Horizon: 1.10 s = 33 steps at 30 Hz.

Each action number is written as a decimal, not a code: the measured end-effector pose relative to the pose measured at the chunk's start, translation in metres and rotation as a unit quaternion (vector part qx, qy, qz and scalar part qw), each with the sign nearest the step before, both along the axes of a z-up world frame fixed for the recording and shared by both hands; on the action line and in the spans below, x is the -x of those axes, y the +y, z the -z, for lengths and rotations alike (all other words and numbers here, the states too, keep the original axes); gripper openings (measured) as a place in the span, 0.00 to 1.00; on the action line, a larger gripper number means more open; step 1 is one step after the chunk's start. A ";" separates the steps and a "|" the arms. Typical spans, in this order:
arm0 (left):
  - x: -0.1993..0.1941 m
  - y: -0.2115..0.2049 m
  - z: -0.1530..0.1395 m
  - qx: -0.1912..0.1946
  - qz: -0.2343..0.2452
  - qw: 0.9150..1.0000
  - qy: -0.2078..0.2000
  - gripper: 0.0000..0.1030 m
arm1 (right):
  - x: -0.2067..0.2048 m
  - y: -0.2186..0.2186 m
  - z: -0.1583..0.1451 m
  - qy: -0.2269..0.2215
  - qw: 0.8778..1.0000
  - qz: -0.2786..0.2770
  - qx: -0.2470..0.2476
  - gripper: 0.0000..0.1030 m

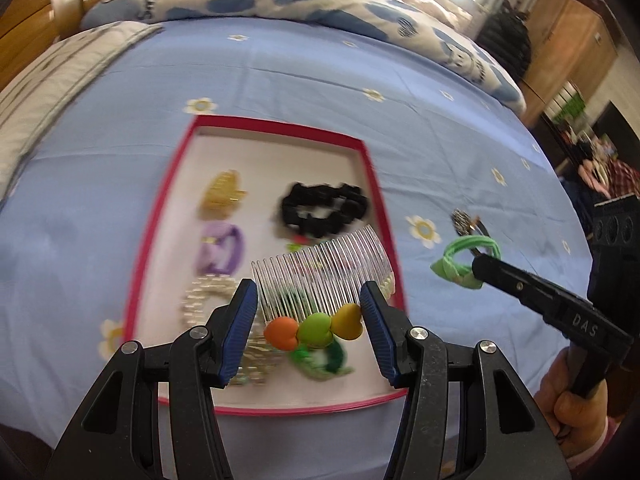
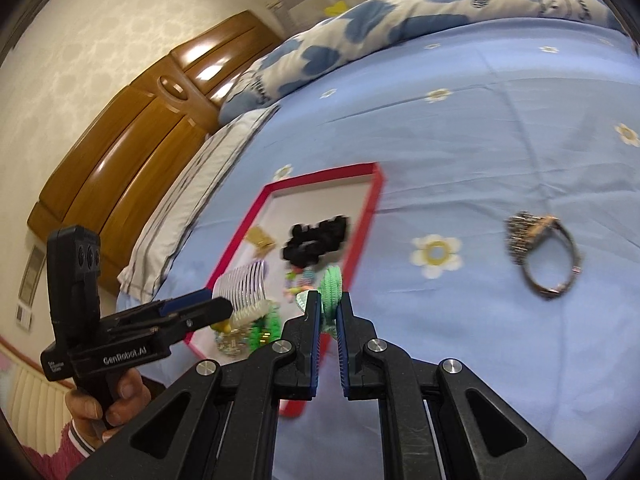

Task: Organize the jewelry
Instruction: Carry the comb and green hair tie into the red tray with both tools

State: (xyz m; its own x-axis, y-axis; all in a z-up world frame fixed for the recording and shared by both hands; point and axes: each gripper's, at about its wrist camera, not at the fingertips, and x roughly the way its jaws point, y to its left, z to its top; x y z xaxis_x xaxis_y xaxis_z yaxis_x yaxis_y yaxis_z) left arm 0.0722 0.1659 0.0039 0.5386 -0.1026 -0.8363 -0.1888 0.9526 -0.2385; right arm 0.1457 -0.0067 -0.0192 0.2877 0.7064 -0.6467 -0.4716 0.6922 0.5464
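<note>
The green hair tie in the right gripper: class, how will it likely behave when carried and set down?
The green hair tie looks like soft fabric, so it probably flexes rather than staying rigid. Its loop stands free beyond the right gripper, suggesting little weight. Once released over the red tray, it should flop flat, not roll.

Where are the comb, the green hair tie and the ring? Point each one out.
comb [image 1: 320, 276]: left wrist view, on the middle of its clear teeth.
green hair tie [image 1: 468, 254]: left wrist view, on its loop beside the right gripper's tip.
ring [image 2: 540, 256]: right wrist view, on its band, lying on the blue sheet.
</note>
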 end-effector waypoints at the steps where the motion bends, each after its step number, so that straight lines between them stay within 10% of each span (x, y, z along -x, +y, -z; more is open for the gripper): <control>1: 0.002 0.006 0.000 -0.001 -0.006 1.000 0.000 0.51 | 0.001 0.007 -0.001 -0.001 1.000 -0.007 0.000 0.07; 33: 0.006 0.052 0.050 -0.004 -0.049 0.997 0.062 0.52 | -0.001 0.096 0.050 0.041 0.994 -0.089 0.055 0.12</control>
State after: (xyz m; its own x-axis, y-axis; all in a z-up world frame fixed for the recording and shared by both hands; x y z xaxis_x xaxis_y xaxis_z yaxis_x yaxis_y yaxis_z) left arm 0.0664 0.2180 -0.0457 0.4383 -0.0481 -0.8975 -0.3093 0.9295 -0.2009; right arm 0.1464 0.0897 -0.0690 0.1067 0.6656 -0.7386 -0.5493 0.6587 0.5142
